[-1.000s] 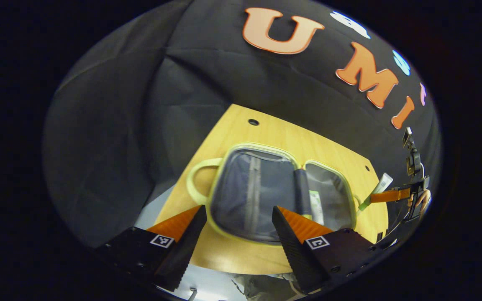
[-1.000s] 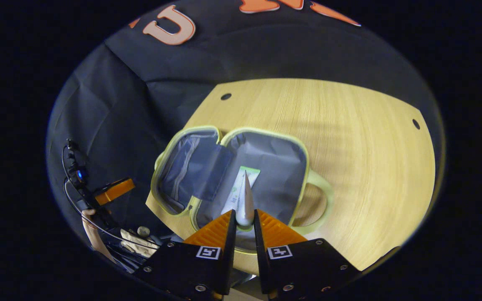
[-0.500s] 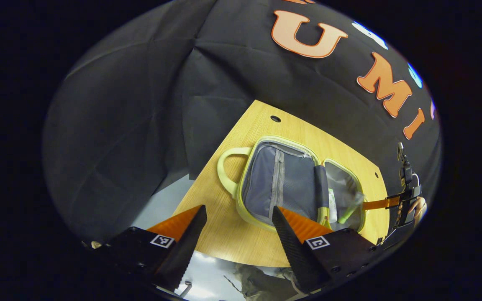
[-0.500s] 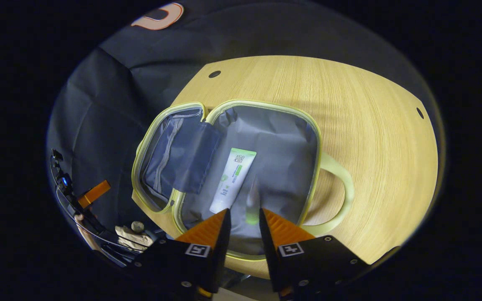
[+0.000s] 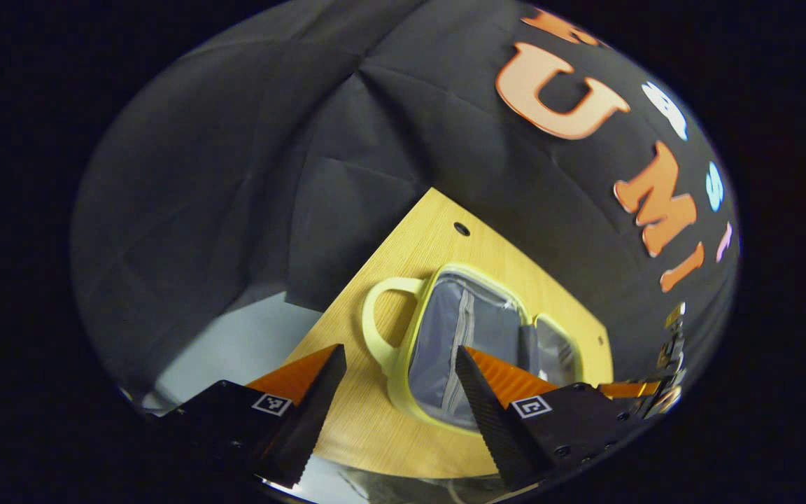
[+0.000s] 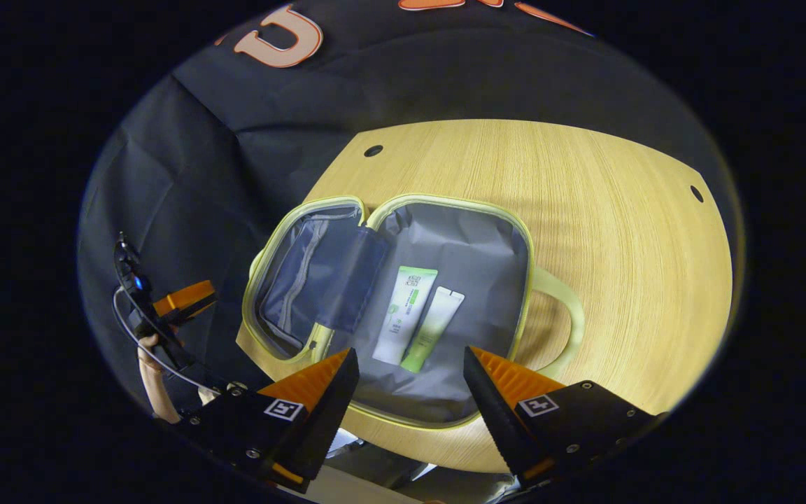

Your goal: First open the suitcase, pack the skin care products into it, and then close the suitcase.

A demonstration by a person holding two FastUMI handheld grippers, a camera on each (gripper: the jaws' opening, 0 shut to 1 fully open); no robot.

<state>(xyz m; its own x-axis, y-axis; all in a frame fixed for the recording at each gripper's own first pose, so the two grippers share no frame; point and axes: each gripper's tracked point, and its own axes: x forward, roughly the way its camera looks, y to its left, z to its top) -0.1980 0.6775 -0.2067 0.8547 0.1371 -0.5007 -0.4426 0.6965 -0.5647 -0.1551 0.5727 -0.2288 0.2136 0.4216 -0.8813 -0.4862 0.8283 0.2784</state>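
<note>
Pale yellow-green trim runs round the suitcase (image 6: 403,308), a small soft case that lies spread open on the wooden surface (image 6: 620,231), close to its near-left corner. Both halves show a grey fabric lining; the left half (image 6: 312,280) carries a zipped pocket, and a curved handle (image 6: 560,318) of the same pale yellow-green juts from the right half toward the middle of the surface. Two skin care tubes lie side by side, touching, in the right half: a white tube with green print (image 6: 405,313) and a green-to-white tube (image 6: 432,327) just to its right. The right tool (image 6: 410,371) hangs over the near rim of the case, fingers spread wide, gripping nothing. The left tool (image 5: 399,371) is likewise wide apart and empty, above the surface beside the case (image 5: 473,350).
</note>
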